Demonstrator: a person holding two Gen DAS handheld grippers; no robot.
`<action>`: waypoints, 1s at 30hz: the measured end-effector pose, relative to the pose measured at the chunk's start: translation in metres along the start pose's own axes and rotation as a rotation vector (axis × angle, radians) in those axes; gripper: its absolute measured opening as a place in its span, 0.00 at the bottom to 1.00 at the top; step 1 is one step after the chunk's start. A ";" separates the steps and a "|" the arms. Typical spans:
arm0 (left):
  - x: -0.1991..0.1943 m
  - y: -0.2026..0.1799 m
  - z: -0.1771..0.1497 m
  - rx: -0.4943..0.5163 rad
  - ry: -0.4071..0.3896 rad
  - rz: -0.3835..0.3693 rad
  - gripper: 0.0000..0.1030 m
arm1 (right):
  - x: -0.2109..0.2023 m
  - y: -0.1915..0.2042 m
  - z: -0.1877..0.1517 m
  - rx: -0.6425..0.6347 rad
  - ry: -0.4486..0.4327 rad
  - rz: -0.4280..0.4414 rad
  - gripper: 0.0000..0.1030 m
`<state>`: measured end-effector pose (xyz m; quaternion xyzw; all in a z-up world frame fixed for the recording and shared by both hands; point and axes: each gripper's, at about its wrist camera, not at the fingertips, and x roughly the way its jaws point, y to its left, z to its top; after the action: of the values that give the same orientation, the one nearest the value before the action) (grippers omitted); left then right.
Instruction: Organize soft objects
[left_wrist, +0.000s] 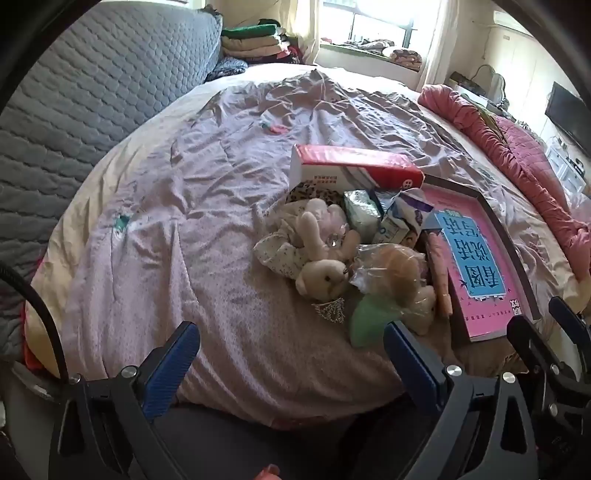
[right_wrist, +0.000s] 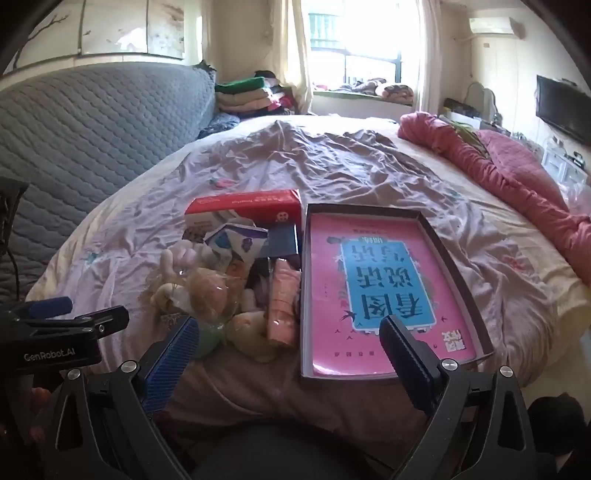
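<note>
A pile of soft things lies on the bed: a cream plush bunny (left_wrist: 323, 275), a second plush toy in a clear bag (left_wrist: 397, 273) (right_wrist: 207, 291), a spotted cloth (left_wrist: 280, 253) and a green soft item (left_wrist: 371, 317). A pink rolled item (right_wrist: 282, 302) lies beside a shallow dark box (right_wrist: 476, 295) that holds a pink and blue book (right_wrist: 384, 280) (left_wrist: 476, 258). My left gripper (left_wrist: 291, 354) is open and empty, short of the pile. My right gripper (right_wrist: 288, 347) is open and empty, between pile and box.
A red and white carton (left_wrist: 354, 168) (right_wrist: 243, 206), a tissue pack (left_wrist: 360, 212) and small cartons (right_wrist: 236, 240) sit behind the pile. A pink quilt (right_wrist: 517, 173) lies at the right. A grey quilted headboard (left_wrist: 74, 110) stands left. The lilac sheet (left_wrist: 184, 221) is wrinkled.
</note>
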<state>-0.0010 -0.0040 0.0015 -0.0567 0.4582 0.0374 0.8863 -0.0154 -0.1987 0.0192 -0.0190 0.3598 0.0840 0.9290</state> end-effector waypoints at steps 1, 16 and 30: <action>-0.001 -0.002 0.000 0.007 -0.005 -0.001 0.97 | 0.000 -0.001 0.000 0.006 0.001 -0.004 0.95; -0.003 -0.010 -0.001 0.031 0.017 -0.006 0.97 | -0.007 0.001 0.000 -0.006 -0.021 0.003 0.95; -0.002 -0.010 -0.001 0.044 0.022 0.003 0.97 | -0.006 -0.001 -0.002 -0.014 -0.013 -0.004 0.95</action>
<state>-0.0012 -0.0143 0.0031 -0.0369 0.4686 0.0280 0.8822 -0.0209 -0.2004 0.0219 -0.0256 0.3530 0.0850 0.9314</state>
